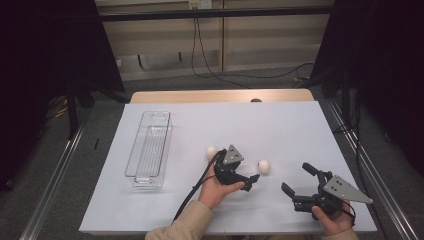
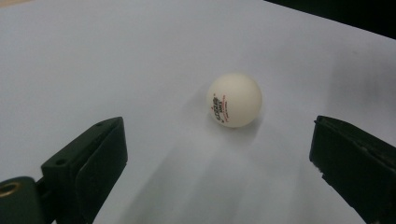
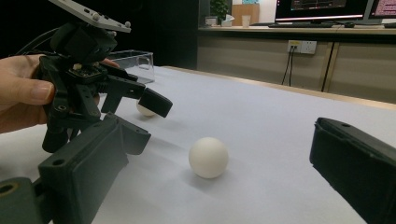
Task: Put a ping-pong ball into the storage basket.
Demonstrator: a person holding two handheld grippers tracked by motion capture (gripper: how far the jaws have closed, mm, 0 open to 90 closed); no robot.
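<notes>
Two white balls lie on the white sheet. My left gripper (image 1: 250, 181) stands open just left of the nearer ball (image 1: 263, 166), its jaws pointing at it. In the left gripper view that ball (image 2: 234, 100), with a small red print, lies ahead of the spread jaws of the left gripper (image 2: 219, 154), untouched. The second ball (image 1: 211, 152) rests behind the left hand. My right gripper (image 1: 296, 177) is open at the front right, apart from both balls. In its own view the right gripper (image 3: 219, 172) faces the nearer ball (image 3: 208, 157), the left gripper (image 3: 148, 119) and the farther ball (image 3: 145, 110).
A long clear plastic tray (image 1: 149, 149) stands on the left part of the sheet and appears far off in the right gripper view (image 3: 135, 60). A black cable (image 1: 192, 192) trails from the left gripper toward the front edge. Metal rails run along both table sides.
</notes>
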